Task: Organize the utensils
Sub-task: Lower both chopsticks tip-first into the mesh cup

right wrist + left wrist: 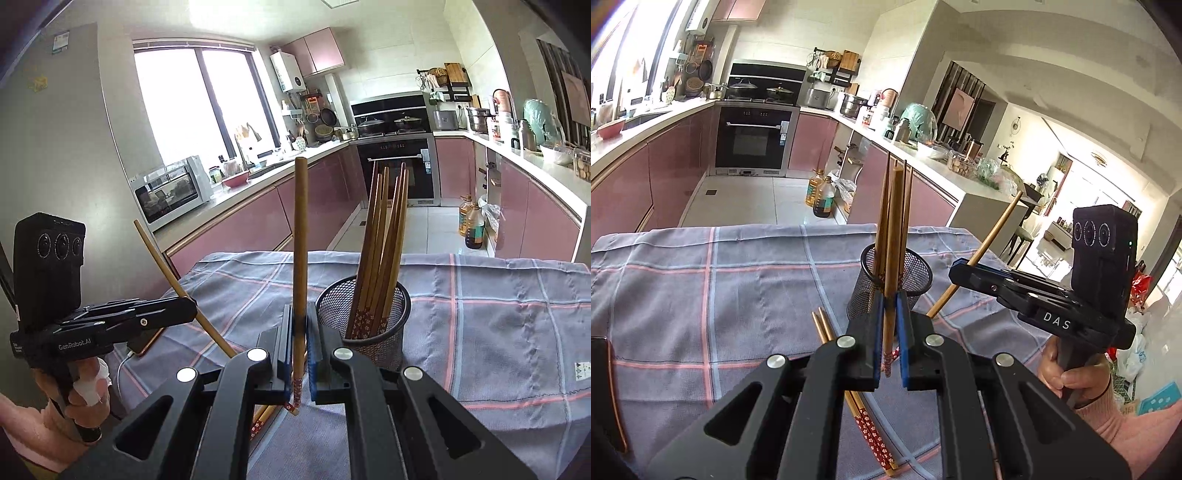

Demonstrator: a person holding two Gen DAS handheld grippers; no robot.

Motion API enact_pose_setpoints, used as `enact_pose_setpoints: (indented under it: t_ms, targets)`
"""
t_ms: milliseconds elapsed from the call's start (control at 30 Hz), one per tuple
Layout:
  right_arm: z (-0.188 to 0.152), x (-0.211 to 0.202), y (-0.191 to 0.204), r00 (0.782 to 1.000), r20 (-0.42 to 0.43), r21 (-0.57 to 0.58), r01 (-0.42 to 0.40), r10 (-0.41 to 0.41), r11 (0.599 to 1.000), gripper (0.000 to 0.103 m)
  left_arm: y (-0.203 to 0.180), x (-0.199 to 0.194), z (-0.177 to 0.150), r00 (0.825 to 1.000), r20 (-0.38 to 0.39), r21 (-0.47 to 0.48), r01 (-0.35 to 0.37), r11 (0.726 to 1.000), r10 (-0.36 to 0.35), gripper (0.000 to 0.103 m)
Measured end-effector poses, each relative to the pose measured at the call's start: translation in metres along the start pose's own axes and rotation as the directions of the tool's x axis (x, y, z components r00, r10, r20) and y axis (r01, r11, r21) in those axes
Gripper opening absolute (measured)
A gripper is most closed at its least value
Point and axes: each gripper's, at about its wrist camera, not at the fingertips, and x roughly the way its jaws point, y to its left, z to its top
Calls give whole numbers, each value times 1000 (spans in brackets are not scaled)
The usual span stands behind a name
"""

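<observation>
Both grippers are clamped on a chopstick apiece, just in front of the mesh cup (364, 317) on the plaid cloth (701, 280) — the left gripper (889, 332) pinches its chopstick (892, 236) upright, the right gripper (298, 354) likewise holds a chopstick (300, 240). More chopsticks (384, 236) stand in the cup; a loose pair (823, 328) lies beside it

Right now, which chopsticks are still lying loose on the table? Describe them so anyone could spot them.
On the checked tablecloth, look just left of the black mesh holder. A pair of wooden chopsticks lies flat there, its red flower-patterned ends toward the camera. Unlike the others, it neither stands in the holder nor sits in a gripper.
</observation>
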Motion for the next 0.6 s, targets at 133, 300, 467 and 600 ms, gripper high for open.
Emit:
enact_pose_setpoints:
  t_ms: [133,300,467,600]
  targets:
    - [6,-4,0,1000,16,-13,6,-6,1000,6,-2,2,5,1000,10,3,4,1000,-4,8]
    - [14,-10,1,999,32,-31,18,-17,999,6,-6,4,15,1000,23,17,14,1000,-14,8]
    - [24,-16,0,998,58,-48,31,-29,998,6,-7,3,24,999,44,23,26,999,-27,7]
    - [33,-21,1,996,77,-59,39,-34,997,6,-10,2,32,998,62,40,22,999,-25,8]
